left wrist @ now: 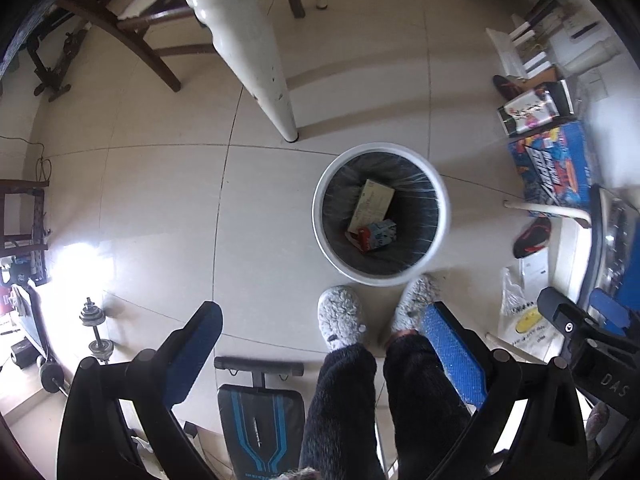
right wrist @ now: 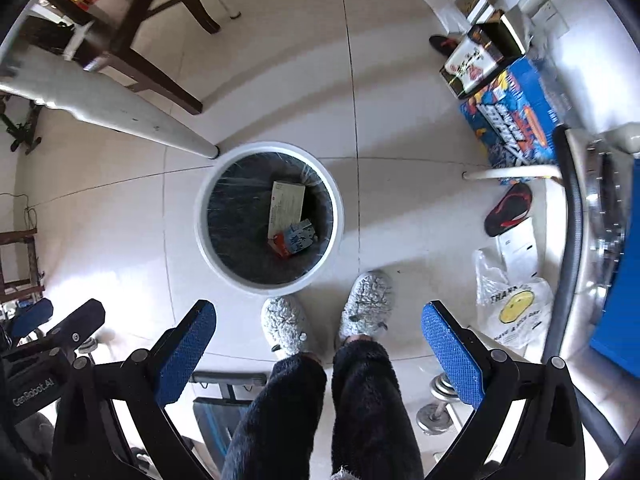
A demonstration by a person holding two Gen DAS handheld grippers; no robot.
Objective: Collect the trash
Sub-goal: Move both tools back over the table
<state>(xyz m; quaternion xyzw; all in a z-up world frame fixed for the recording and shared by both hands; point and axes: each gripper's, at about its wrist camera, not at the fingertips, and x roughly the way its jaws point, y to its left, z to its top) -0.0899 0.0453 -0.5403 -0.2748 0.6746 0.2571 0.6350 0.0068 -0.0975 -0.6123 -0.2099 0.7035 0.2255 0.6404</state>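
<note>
A white round trash bin (left wrist: 382, 213) lined with a dark bag stands on the pale tiled floor (left wrist: 160, 200), holding a flat beige carton (left wrist: 371, 204) and a crumpled red, white and blue packet (left wrist: 376, 236) that lies against the carton's lower end. A person's two fuzzy grey slippers (left wrist: 342, 316) are planted just beside the bin's near rim, dark fleecy trouser legs (right wrist: 320, 408) above them. A white table leg (left wrist: 260, 52) meets the floor close to the bin's far side, with a dark wooden chair (left wrist: 140, 40) beyond it.

To the right, well apart from the bin, lie a blue printed box (right wrist: 516, 120), a black and red sandal (right wrist: 508, 210), and a clear plastic bag (right wrist: 514, 312) bearing a yellow smiley face and the partly readable word "THANK". A dumbbell (left wrist: 94, 328) and a black and blue workout bench (left wrist: 260, 420) sit at the lower left of the left wrist view.

The left gripper (left wrist: 324, 356) and the right gripper (right wrist: 318, 352) both hang above the floor with blue-padded fingers (right wrist: 450, 352) spread wide and nothing between them. The bin lies ahead of and beyond both sets of fingertips, untouched. The left gripper's body reads "GenRobot.AI" in the right wrist view.
</note>
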